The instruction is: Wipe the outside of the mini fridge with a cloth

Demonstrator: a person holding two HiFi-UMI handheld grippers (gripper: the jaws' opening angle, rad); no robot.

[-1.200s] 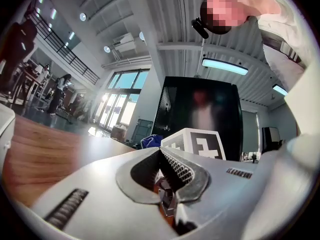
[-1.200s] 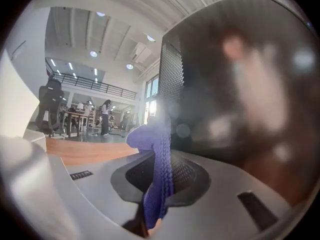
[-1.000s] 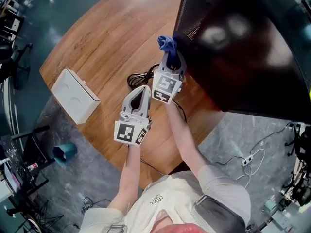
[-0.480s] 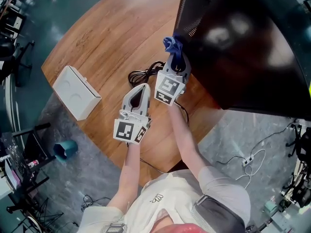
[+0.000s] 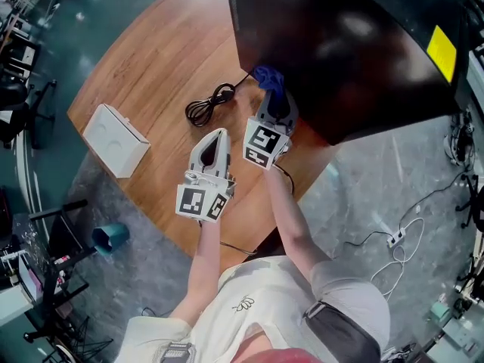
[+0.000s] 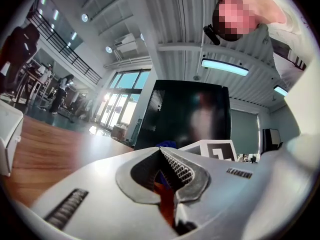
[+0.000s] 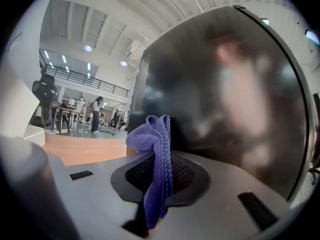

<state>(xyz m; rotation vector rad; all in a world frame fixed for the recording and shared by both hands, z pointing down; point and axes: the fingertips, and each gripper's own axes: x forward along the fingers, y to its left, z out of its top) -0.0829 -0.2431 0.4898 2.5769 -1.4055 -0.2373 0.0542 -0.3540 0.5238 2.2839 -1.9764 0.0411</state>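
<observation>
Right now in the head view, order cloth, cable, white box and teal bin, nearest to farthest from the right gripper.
1. Cloth, clamped in the right gripper.
2. Cable, coiled to its left.
3. White box, farther left.
4. Teal bin, lower left.

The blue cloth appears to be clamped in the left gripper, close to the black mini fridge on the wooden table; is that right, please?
Not quite: the blue cloth is clamped in the right gripper, as the right gripper view shows. The left gripper is shut on nothing. The rest holds: the cloth is close to the black mini fridge on the wooden table.
</observation>
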